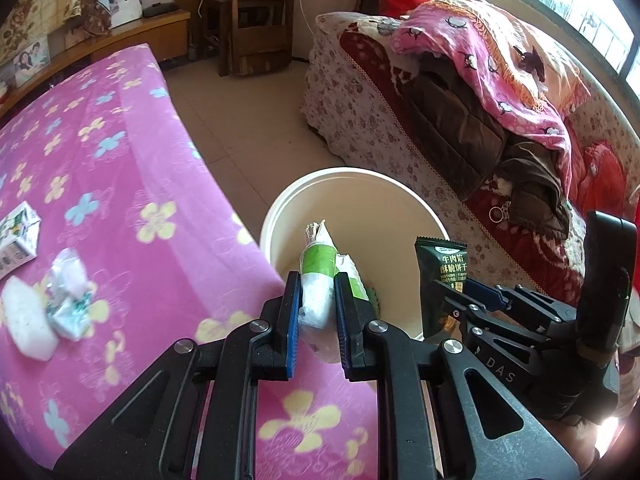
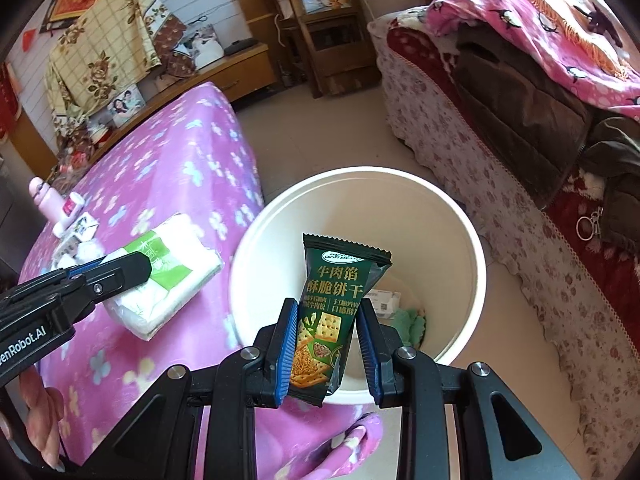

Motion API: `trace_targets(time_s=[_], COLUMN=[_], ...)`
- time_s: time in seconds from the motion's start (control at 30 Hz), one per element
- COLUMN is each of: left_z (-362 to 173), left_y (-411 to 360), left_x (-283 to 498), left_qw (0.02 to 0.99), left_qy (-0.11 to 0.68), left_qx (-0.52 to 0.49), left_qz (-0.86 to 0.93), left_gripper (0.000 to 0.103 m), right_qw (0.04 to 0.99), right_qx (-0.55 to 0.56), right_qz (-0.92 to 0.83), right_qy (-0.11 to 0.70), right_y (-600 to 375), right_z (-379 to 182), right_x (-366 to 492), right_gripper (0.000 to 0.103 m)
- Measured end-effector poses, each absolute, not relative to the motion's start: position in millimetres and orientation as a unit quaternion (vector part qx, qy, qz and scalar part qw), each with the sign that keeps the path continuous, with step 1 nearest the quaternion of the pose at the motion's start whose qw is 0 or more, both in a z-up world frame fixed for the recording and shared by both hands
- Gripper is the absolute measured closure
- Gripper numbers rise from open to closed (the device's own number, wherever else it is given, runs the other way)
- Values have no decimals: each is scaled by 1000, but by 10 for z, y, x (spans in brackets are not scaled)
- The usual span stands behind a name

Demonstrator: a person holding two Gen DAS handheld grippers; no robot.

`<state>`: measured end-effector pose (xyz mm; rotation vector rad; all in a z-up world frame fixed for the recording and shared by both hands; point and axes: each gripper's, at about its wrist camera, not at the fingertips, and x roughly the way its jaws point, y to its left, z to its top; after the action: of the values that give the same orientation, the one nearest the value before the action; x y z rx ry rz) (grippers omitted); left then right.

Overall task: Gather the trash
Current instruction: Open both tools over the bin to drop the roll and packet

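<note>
The left gripper [image 1: 316,304] is pinching a white and green tissue pack [image 1: 318,280], its blue pads pressing on both sides of the soft packet, and it is hanging just beside the near rim of the white bucket [image 1: 276,216], over the edge of the pink flowered bedspread [image 1: 132,184]. From the right wrist view the pack [image 2: 168,276] is showing pale green Chinese characters on its green band, too small to read.

The right gripper [image 2: 326,324] is clamping a dark green biscuit wrapper [image 2: 332,312] upright above the bucket [image 2: 476,264], over its near side. The wrapper is reading "CRISPY BISCUIT" in a white oval, then large gold characters "牛肉馅 酥脆饼干", with crackers pictured below. In the left wrist view the same wrapper [image 1: 440,276] is standing at the bucket's right rim.

Inside the bucket, on its floor, a small white box [image 2: 386,300] and a green crumpled piece [image 2: 412,324] are lying together.

Left of the bucket, on the bedspread, a crumpled wrapper [image 1: 68,296], a white pad [image 1: 28,324] and a small green and white carton [image 1: 18,240] are lying well apart from it.

The left gripper's body is bearing "Robot.AI"; the right one's is showing "DAS".
</note>
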<state>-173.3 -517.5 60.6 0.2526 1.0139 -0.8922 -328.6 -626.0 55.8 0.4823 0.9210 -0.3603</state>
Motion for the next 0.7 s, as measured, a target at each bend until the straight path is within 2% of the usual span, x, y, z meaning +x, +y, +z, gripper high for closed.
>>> trace_targets(time_s=[0.13, 0.17, 0.2, 0.23, 0.27, 0.33, 0.7], left_z=[540, 526, 517, 506, 496, 490, 485], left_y=[-5255, -5267, -5273, -5277, -5273, -5227, -4987], left_x=[-1725, -1723, -1723, -1726, -1727, -1708, -1634], left_qw=[774, 774, 775, 776, 775, 775, 783], left_qy=[463, 460, 458, 456, 456, 456, 469], left_qx=[118, 120, 123, 125, 123, 108, 97], left_qz=[-415, -417, -418, -418, -420, -424, -398], left_gripper=[88, 85, 82, 73, 63, 57, 57], right_qw=[854, 853, 851, 850, 851, 850, 849], right_qx=[232, 231, 227, 226, 229, 237, 236], right_qz=[-175, -178, -186, -194, -196, -194, -182], right_qy=[432, 432, 435, 435, 431, 429, 436], right_y=[-6325, -6335, -6346, -6359, -6366, -6386, -6238], right_z=[517, 508, 498, 492, 491, 484, 485], right_x=[-3260, -3254, -3240, -3235, -3242, -3250, -3289], right_gripper=[73, 61, 44, 39, 37, 37, 37])
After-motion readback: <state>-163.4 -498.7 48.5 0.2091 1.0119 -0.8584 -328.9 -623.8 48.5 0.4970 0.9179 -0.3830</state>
